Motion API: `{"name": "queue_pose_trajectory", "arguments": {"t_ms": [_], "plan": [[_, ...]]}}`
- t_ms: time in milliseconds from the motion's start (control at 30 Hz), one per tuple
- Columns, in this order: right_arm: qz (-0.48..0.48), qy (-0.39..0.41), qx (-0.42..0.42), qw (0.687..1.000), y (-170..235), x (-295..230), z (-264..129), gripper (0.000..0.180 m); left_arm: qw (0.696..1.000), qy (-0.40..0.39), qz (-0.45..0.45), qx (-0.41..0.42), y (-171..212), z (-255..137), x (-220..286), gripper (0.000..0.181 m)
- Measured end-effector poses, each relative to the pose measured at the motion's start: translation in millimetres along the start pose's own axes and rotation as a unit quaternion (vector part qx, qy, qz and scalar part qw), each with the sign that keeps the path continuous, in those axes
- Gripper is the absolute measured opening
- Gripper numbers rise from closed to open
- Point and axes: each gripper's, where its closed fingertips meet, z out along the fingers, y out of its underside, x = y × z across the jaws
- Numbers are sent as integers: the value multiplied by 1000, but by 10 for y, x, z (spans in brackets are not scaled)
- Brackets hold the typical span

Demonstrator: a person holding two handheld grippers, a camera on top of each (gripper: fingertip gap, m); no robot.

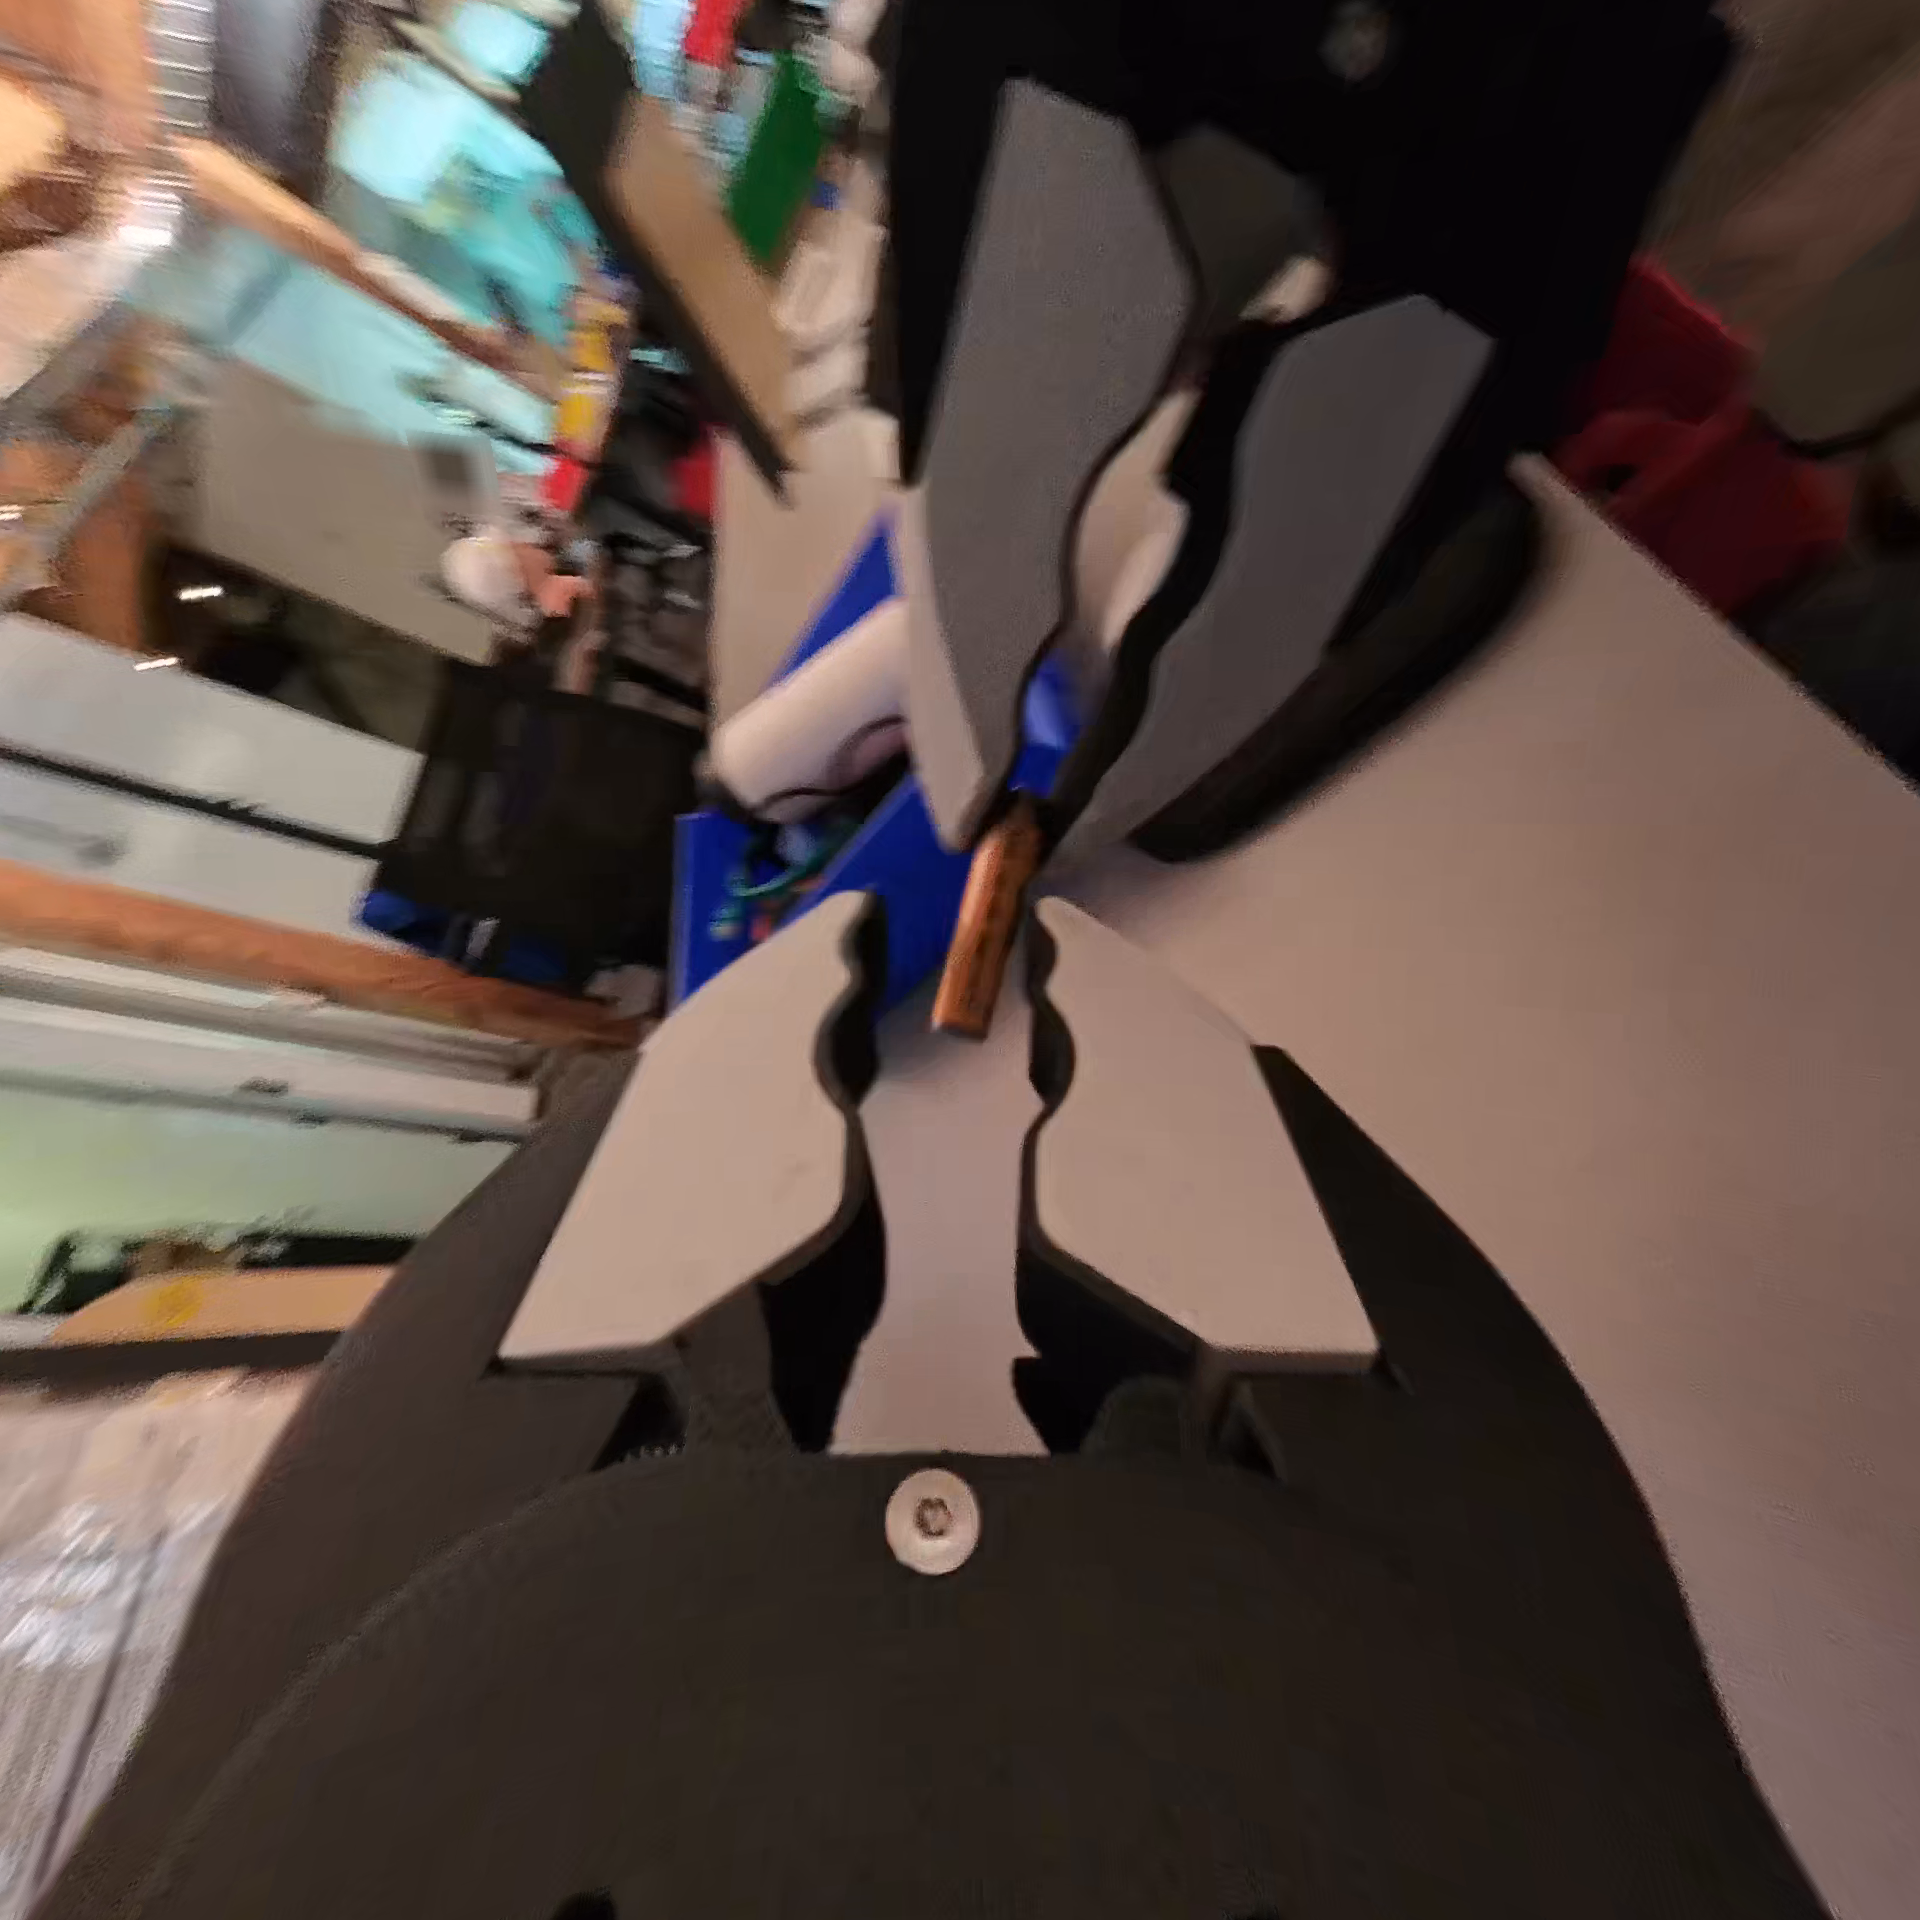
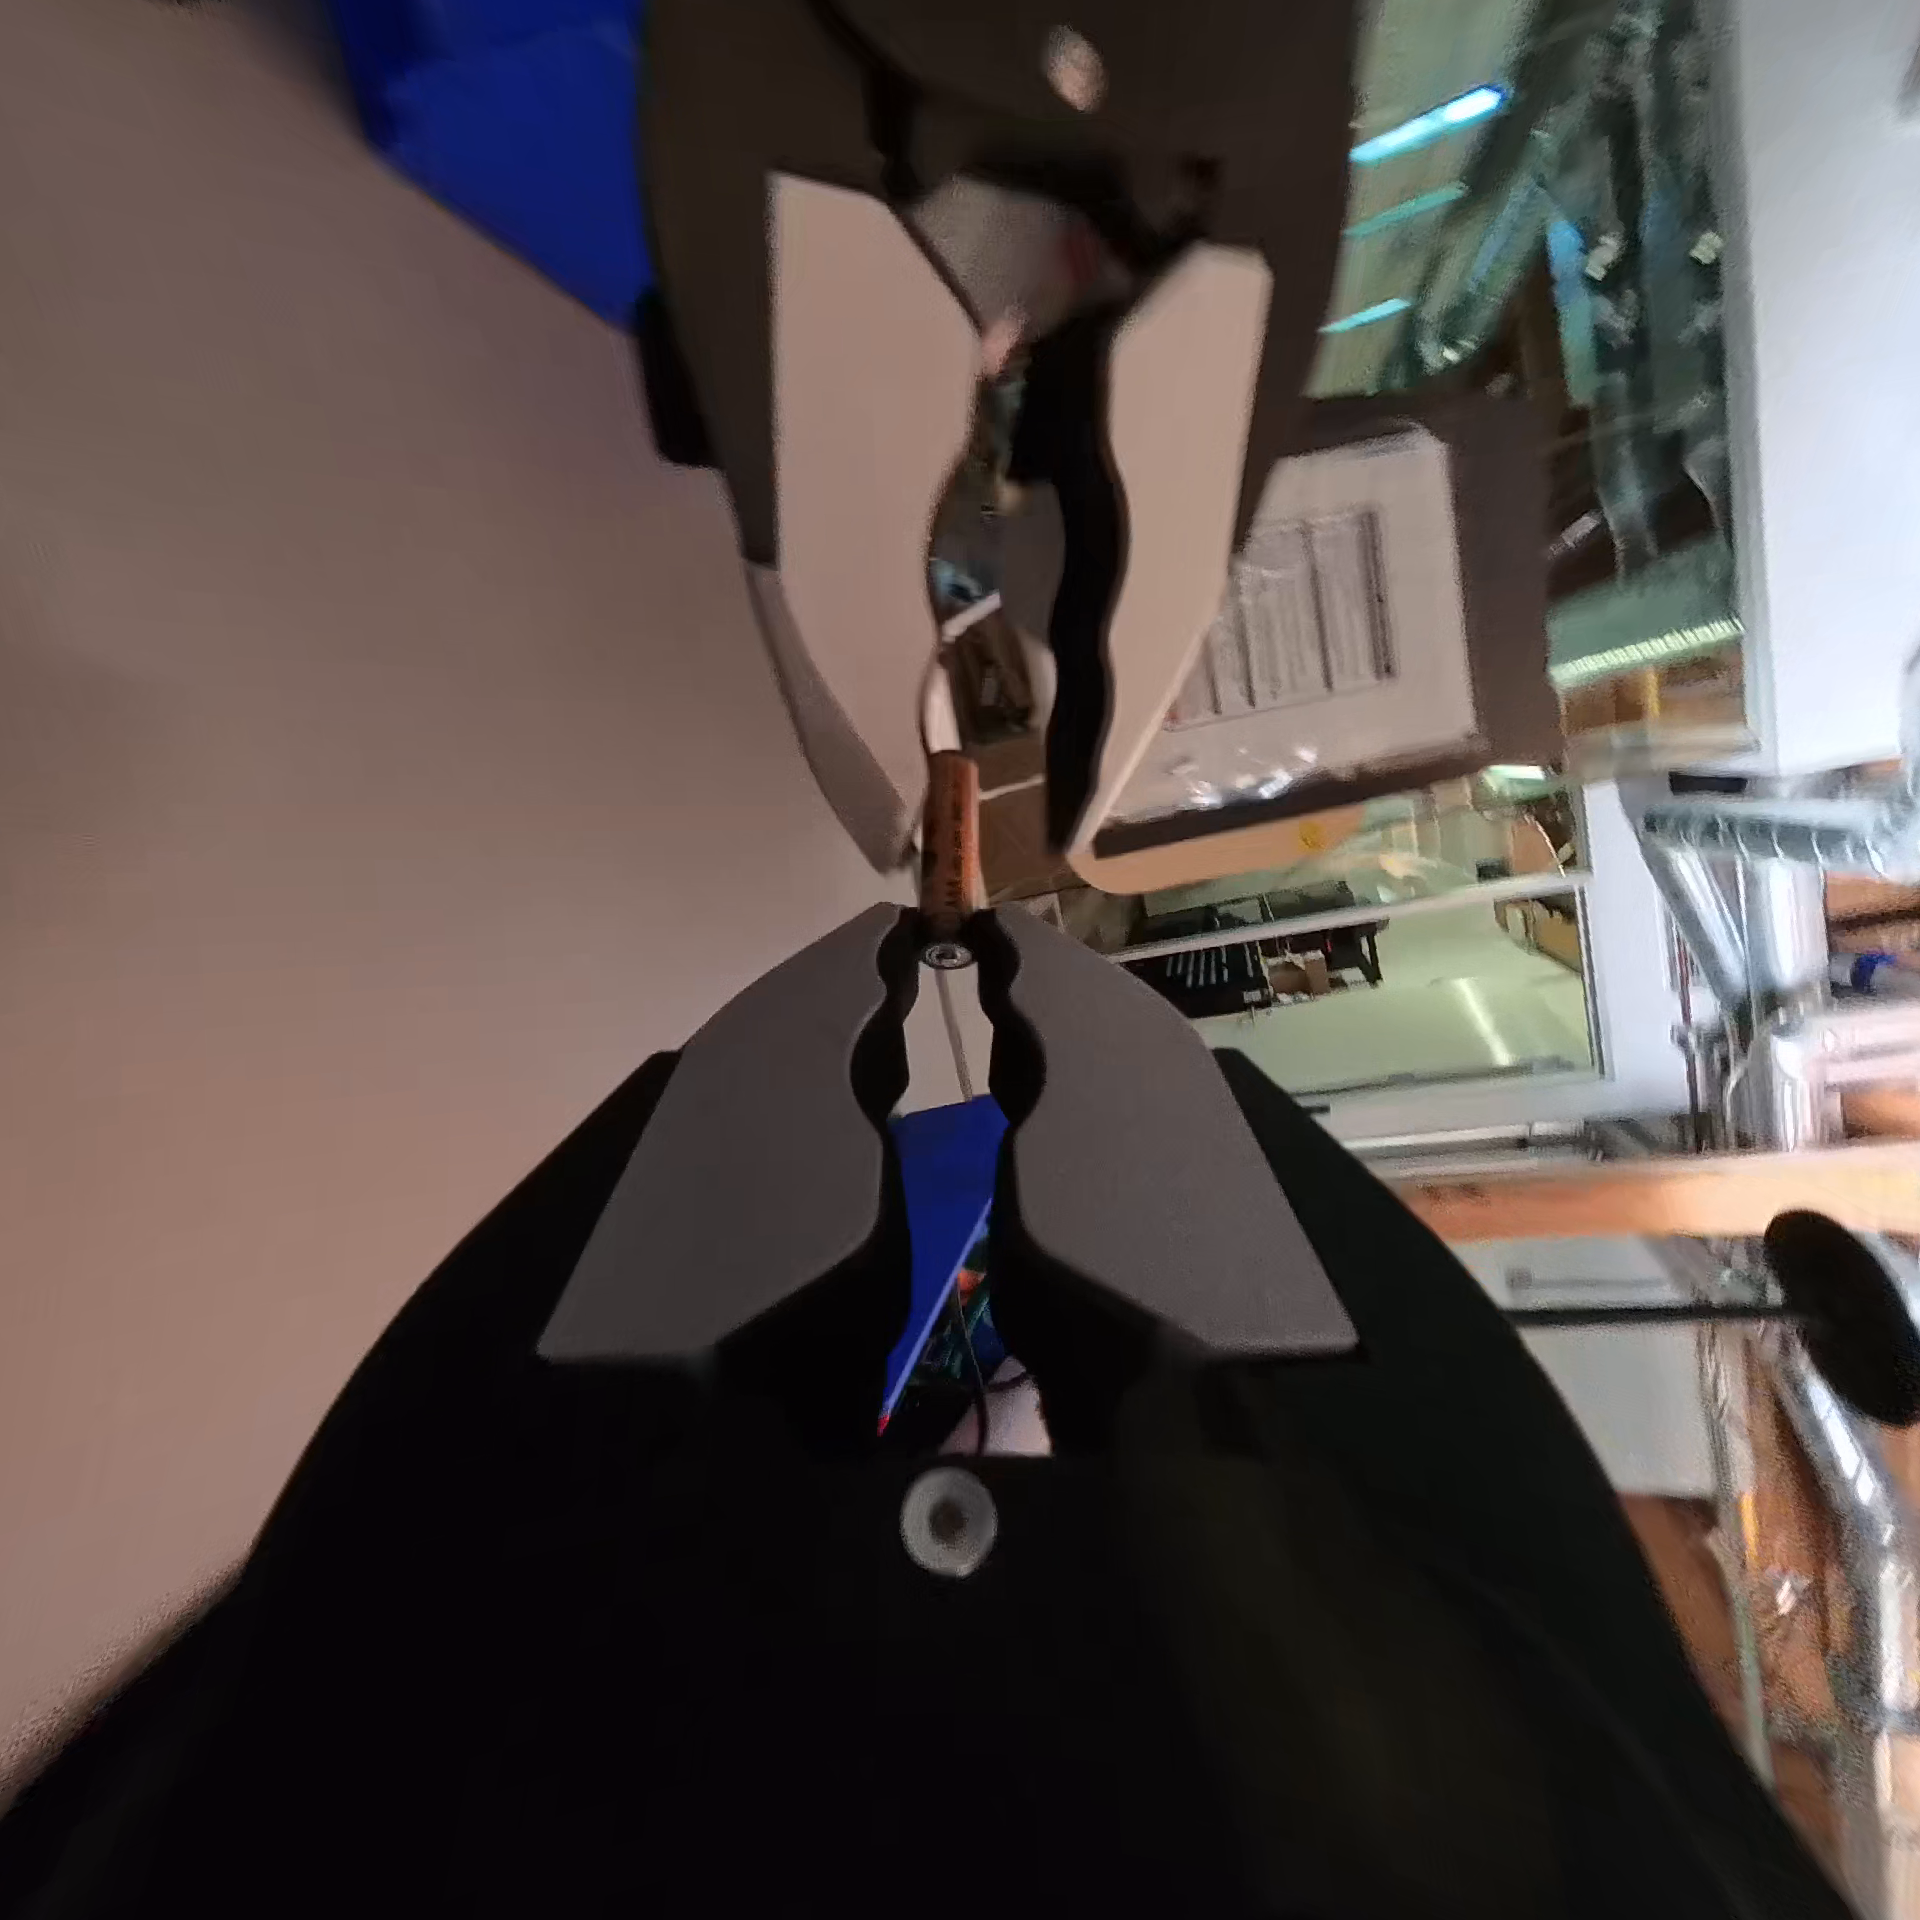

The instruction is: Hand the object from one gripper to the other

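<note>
- The right gripper (image 2: 940, 920) has its tips pressed on one end of a small brown cylinder (image 2: 948, 847), so it holds the object at this moment.
- In the right wrist view the cylinder stands out from these tips toward 12 o'clock, with its long axis almost in line with the fingers.
- The left gripper (image 1: 951, 914) has its two fingers spread, with nothing between them.
- In the left wrist view the cylinder (image 1: 987, 920) hangs in the gap just ahead of these tips, slanted from 1 o'clock down to 7 o'clock, a little nearer to the finger at 3 o'clock.
- I judge that the left gripper is the nearer free one, and it needs to come a bit forward and then close across the cylinder's free end.
- The right wrist view shows the metal end face of the cylinder, pinched between the tips; the left wrist view does not.
- The left wrist view shows the free end, and farther out a grey table (image 1: 1558, 935) and a blue bin (image 1: 883, 862) at 11 o'clock.
</note>
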Motion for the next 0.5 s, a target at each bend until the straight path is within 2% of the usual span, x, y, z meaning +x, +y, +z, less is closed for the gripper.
{"name": "queue_pose_trajectory", "arguments": {"t_ms": [67,133,167,233,267,300,367,500], "plan": [[57,86,-7,995,244,417,-56,11,997,-70,-29,-4,19,-115,-328,45],[153,192,-36,969,829,1007,-133,11,987,-130,-88,16,24,-358,-688,48],[239,190,-66,950,1233,1167,-83,11,980,-151,-123,32,26,-508,-848,44],[430,88,-164,883,2052,1067,191,12,968,-170,-179,52,73,-790,-1071,34],[487,51,-208,847,2376,947,316,13,964,-173,-197,51,121,-901,-1137,32],[512,20,-240,824,2608,812,435,12,961,-174,-212,41,186,-986,-1181,32],[525,-30,-308,793,2908,512,618,14,958,-167,-235,6,338,-1088,-1209,35],[480,-84,-415,768,3152,31,835,13,955,-154,-248,-60,604,-1103,-1172,36]]}}
